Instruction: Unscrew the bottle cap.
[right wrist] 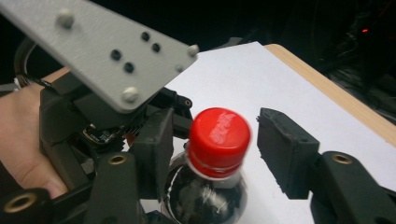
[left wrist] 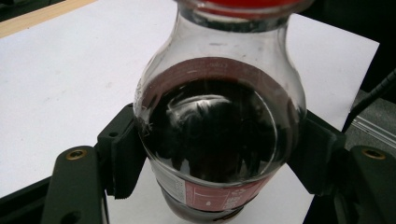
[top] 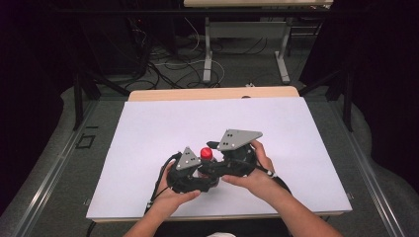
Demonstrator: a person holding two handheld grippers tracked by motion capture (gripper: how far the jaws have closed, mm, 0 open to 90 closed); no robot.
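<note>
A clear bottle (left wrist: pixel 219 130) of dark drink with a red label stands upright on the white sheet (top: pixel 163 123). My left gripper (left wrist: pixel 219 156) is shut on its round body, one pad pressed on each side. The bottle's red cap (right wrist: pixel 218 137) sits between the jaws of my right gripper (right wrist: pixel 219 149), which is open; a narrow gap shows beside the right-hand pad (right wrist: pixel 285 154). In the high view the cap (top: pixel 206 153) peeks out between the left gripper (top: pixel 190 173) and the right gripper (top: pixel 232 158), both held close together near the table's front middle.
The white sheet covers most of the wooden table (top: pixel 212 94), with bare paper to the left, right and behind the grippers. Beyond the far edge are floor cables (top: pixel 173 66) and the legs of another table (top: pixel 207 54).
</note>
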